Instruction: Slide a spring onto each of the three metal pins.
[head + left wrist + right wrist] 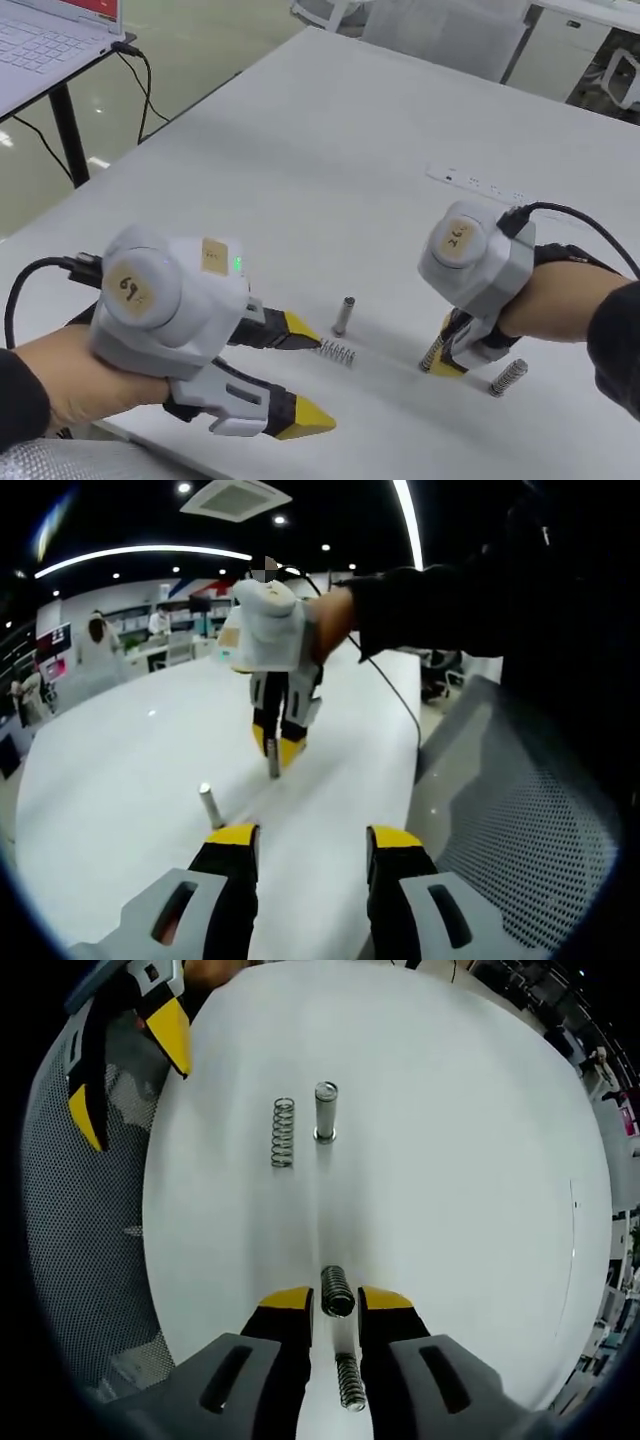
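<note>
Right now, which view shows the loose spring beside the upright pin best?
Right gripper view: the loose spring lies whole, coils distinct, beside the upright pin. The head view shows it small; the left gripper view, too blurred to tell.

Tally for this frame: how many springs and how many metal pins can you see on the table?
Springs: 3: loose spring beside the pin, held spring in the right gripper, outer spring lying past that gripper.
Metal pins: 1: upright pin.
Total: 4

White workbench [330,130], laptop [45,40] on side desk [72,74], glossy floor [205,45], strip lights [140,554].
</note>
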The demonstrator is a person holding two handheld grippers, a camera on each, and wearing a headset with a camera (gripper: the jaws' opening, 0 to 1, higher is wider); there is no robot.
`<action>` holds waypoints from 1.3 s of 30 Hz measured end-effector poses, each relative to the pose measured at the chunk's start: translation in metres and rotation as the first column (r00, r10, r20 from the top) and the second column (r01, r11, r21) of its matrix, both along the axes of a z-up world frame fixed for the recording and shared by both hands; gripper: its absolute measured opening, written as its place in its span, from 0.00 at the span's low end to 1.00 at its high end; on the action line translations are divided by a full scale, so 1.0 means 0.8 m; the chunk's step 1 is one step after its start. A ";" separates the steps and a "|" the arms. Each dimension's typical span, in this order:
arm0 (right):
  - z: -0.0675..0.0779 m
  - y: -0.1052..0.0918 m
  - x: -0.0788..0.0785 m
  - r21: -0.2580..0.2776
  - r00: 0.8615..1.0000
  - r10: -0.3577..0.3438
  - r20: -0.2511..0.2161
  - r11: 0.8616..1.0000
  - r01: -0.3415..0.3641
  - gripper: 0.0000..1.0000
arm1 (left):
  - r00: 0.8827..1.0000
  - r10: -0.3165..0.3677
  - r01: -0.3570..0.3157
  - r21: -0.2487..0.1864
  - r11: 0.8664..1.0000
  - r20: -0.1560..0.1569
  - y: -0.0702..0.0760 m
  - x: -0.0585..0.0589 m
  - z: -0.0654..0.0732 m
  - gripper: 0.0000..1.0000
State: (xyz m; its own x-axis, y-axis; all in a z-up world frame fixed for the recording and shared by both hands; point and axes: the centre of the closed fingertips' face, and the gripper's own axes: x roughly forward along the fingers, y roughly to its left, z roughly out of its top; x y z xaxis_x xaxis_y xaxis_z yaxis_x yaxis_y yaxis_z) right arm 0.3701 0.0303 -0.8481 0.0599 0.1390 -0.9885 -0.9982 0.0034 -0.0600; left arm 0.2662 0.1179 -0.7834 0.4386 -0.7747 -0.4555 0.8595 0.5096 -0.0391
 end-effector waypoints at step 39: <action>0.022 0.018 -0.078 0.111 1.000 -0.007 -0.026 0.994 0.010 0.16 | 1.000 -0.025 0.025 0.017 1.000 -0.004 -0.005 -0.005 -0.002 0.36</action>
State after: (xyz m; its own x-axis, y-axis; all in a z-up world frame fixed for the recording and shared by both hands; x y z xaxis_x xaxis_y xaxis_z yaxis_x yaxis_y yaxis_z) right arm 0.3079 0.0448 -0.8304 0.0362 0.2472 -0.9683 -0.9993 0.0175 -0.0329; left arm 0.2619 0.1139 -0.7848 0.4173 -0.7777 -0.4701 0.8720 0.4883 -0.0337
